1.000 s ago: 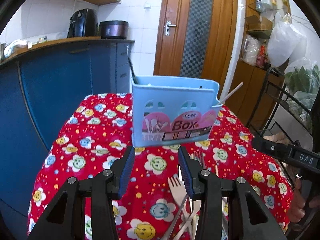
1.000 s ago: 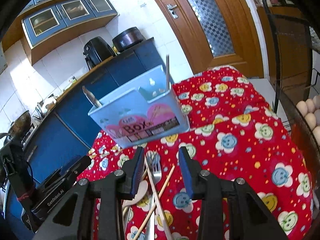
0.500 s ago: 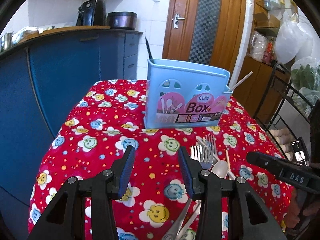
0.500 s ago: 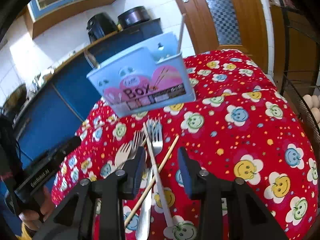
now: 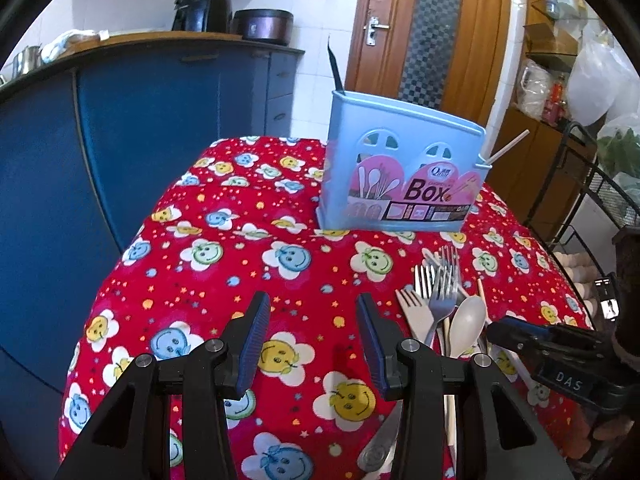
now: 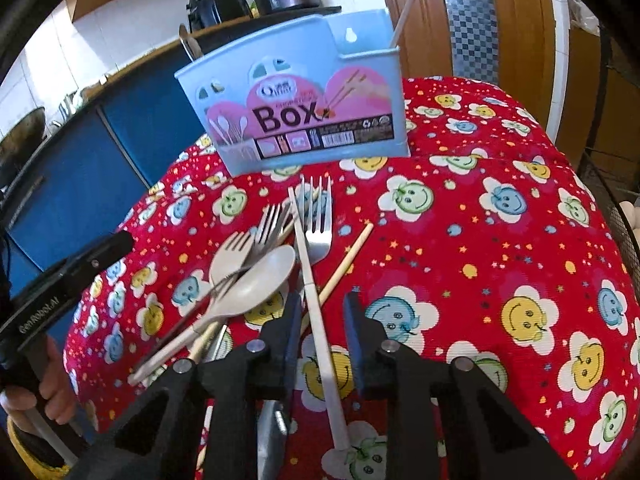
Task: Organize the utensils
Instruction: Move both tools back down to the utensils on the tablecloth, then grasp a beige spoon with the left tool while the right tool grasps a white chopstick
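Observation:
A light blue utensil box [image 5: 400, 176] [image 6: 296, 104] stands upright on the red flowered tablecloth [image 5: 224, 264]. A pale stick leans out at its right end and a dark handle sticks up at its left. In front of it lies a pile: metal forks [image 6: 318, 224], a beige spoon [image 6: 260, 280], a beige fork [image 6: 228, 252], a wooden chopstick [image 6: 348, 256] and a long white stick [image 6: 316, 320]. My right gripper [image 6: 322, 316] hangs low over the pile. Its jaws are closing with the white stick between them, and gaps still show. My left gripper [image 5: 314, 336] is open over bare cloth, left of the pile [image 5: 440, 304].
A blue kitchen counter [image 5: 140, 112] runs along the left and behind the table. A wire rack [image 5: 580, 208] with eggs stands close on the right, and a wooden door [image 5: 432, 32] is at the back. The cloth drops off at the table's left and front edges.
My right gripper has come down onto the pile and its jaws have narrowed around the white stick. The left gripper has sunk toward the cloth, its opening unchanged.

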Demonstrator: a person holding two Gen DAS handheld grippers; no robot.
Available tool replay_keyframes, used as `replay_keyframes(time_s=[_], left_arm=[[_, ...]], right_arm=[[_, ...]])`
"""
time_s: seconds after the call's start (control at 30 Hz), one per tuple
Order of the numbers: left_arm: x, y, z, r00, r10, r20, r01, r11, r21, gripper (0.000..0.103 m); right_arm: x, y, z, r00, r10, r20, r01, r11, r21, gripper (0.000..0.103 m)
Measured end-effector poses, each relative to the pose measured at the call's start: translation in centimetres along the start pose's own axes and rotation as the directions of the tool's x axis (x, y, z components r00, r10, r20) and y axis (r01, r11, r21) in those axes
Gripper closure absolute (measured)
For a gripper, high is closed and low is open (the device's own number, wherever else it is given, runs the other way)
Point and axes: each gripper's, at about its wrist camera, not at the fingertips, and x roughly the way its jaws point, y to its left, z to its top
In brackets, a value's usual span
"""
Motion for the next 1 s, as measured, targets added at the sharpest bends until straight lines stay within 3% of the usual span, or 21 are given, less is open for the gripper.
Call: replay_keyframes(time_s=[0.07, 0.27, 0.57, 1.0], left_arm=[[0.0, 0.0, -0.1, 1.0, -0.002, -0.004, 0.002, 1.0, -0.001, 0.057], [0.0, -0.8, -0.4, 1.0, -0.015, -0.015, 0.016, 1.0, 0.024, 0.057], [-0.1, -3.4, -0.9, 0.996, -0.074, -0.044, 0.078, 0.993, 0.092, 0.057], [0.4, -7.1, -2.0, 0.986, -0.127, -0.11, 0.146, 0.971, 0.189, 0.057]], right_arm=[[0.2, 0.1, 0.0, 1.0, -0.006, 0.002, 0.006, 1.0, -0.01, 0.091], [-0.3, 0.2, -0.1, 0.999, 0.009, 0.033, -0.008, 1.0, -0.011, 0.095], [-2.1, -0.8, 0.1, 0.996, 0.022, 0.087, -0.025, 0.999, 0.026, 0.096], [-3.1, -3.0, -0.6, 0.994, 0.047, 0.095, -0.054, 0.996, 0.075, 0.096]])
